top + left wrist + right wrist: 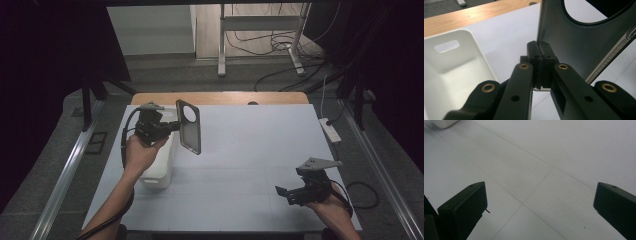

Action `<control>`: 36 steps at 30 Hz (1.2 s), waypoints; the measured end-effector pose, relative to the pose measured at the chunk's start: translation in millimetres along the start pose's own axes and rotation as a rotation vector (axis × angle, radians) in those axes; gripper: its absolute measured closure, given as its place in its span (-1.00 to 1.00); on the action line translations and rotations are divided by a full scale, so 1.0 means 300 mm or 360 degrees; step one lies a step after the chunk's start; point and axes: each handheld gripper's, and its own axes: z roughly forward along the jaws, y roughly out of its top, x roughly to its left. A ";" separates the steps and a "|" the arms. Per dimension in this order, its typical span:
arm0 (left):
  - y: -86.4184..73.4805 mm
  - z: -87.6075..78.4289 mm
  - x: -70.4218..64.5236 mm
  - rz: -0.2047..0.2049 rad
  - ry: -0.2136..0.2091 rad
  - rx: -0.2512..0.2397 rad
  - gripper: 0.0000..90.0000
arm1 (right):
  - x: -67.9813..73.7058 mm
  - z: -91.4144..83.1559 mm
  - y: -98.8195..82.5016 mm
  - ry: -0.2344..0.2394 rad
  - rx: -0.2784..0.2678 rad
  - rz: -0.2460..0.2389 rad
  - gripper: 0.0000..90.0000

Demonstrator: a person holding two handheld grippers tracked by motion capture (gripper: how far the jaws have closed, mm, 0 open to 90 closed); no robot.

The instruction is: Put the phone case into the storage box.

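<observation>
1. left gripper [172, 126], held in the person's left hand [139, 152] over the left side of the table, was clamped on the dark phone case [189, 126]; in the left gripper view its two black jaws met tight on the case's lower edge [579, 50], with no gap between the pads.
2. the phone case stood upright in the air, clear of the white mat [240, 150]; its big round camera cutout sat at the top, and through it the left gripper view showed the pale surface behind; a ribbed side strip ran down the case's right edge in that view.
3. just below and beside the clamped gripper sat a white plastic bin [159, 167], open-topped, with a slot handle in its far wall [447, 46]; the case hung to the right of it, apart from it.
4. a black cable trailed from the left gripper past the wrist and down along the forearm.
5. right gripper [287, 193], in the person's right hand [327, 205] at the near right part of the mat, stood wide apart with nothing between its jaws; the right gripper view showed bare white mat [536, 170] with thin seam lines crossing between the two black tips.
6. the two grippers were well apart, one at each side of the table.
7. beyond the mat a strip of wooden table edge [220, 97] showed; a white power strip [330, 130] lay off the mat's right side.
</observation>
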 end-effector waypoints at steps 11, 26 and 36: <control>0.020 -0.042 0.057 -0.0035 0.0063 -0.0016 0.97 | -0.030 -0.032 -0.037 -0.0012 -0.0046 0.0070 -1.00; 0.035 -0.082 0.150 -0.0130 0.0151 -0.0050 0.97 | -0.064 -0.091 -0.082 -0.0080 -0.0101 0.0158 -1.00; 0.041 -0.092 0.212 -0.0176 0.0219 -0.0049 0.97 | -0.076 -0.115 -0.105 -0.0105 -0.0142 0.0220 -1.00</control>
